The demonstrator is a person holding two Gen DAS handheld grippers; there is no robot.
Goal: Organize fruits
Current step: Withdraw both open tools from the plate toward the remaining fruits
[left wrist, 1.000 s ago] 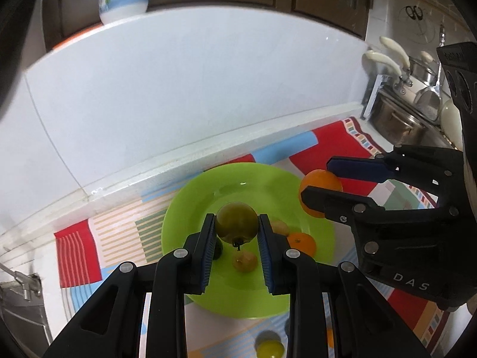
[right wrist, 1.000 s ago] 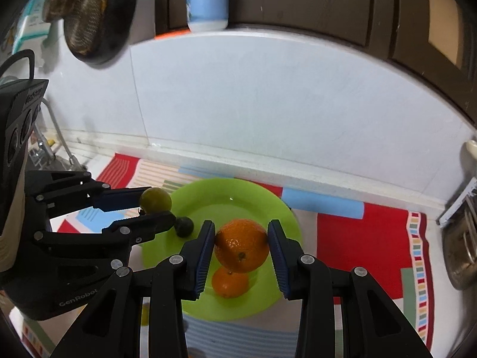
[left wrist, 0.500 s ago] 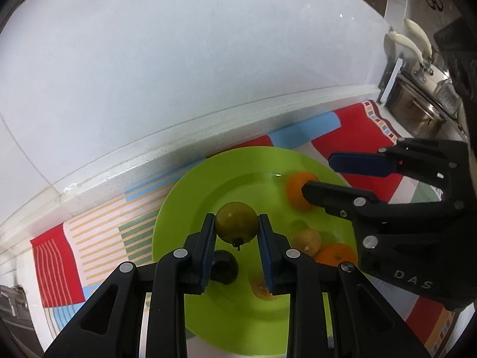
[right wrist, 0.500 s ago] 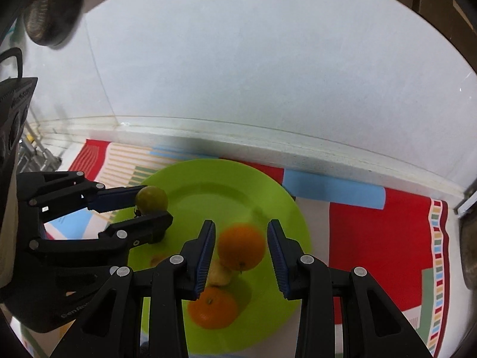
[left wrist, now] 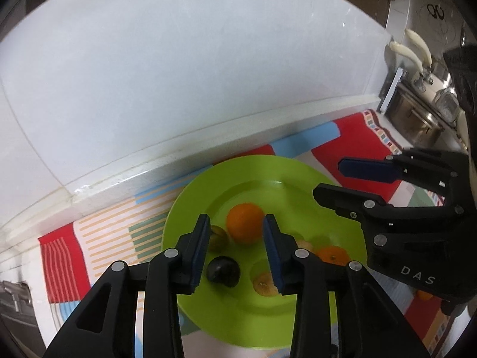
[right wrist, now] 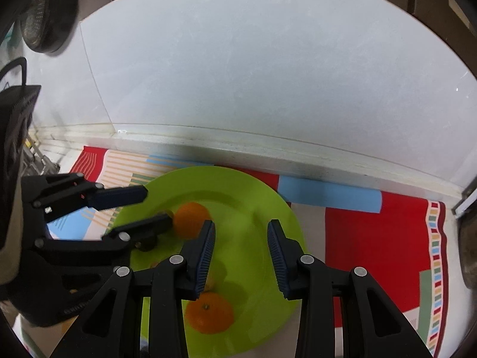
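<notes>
Release step: left gripper (left wrist: 235, 244) jaws opening, nothing gripped, right gripper (right wrist: 241, 256) jaws apart and empty, fruits lying on green plate (left wrist: 298, 179); next, lift clear and fetch remaining fruit

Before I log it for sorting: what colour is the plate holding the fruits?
Bright lime green plate, clearest in the left wrist view.

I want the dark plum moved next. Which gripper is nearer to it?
Left. The dark plum lies just under the left gripper, whose empty jaws are opening; the right gripper hangs empty further across the green plate.
</notes>
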